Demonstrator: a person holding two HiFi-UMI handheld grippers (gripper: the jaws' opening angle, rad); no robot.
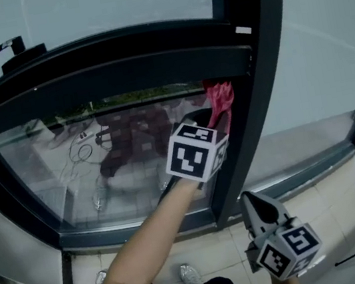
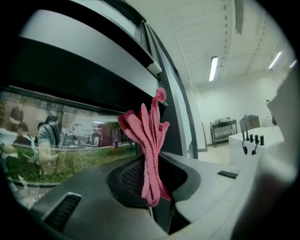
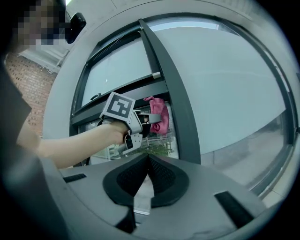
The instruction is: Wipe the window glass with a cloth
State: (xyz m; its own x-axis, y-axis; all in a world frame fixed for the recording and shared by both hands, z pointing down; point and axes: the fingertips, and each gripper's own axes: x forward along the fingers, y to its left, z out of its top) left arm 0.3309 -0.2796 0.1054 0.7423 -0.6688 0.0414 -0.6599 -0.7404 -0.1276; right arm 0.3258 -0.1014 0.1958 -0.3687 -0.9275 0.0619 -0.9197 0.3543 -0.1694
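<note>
Glass [image 1: 67, 170] on the left: reflections, no clear wipe trail, so progress is hard to judge. Left claw [image 1: 214, 117] pinches the pink cloth [image 1: 219, 96] at the pane's top right corner, by the frame [image 1: 264, 56]; most of the pane looks left to wipe. Right claw [image 1: 253, 201] hangs low, pressed together, empty. Nothing readable; the frame's white label [image 1: 243, 30] is too small.

Light: soft and grey; long ceiling lamps [image 2: 213, 68] glow bright white.
Glare: the window glass [image 1: 48, 173] shows pale reflections.
Edges: bent round, with black corners in both gripper views.
Blur: the nearest parts look fuzzy.
</note>
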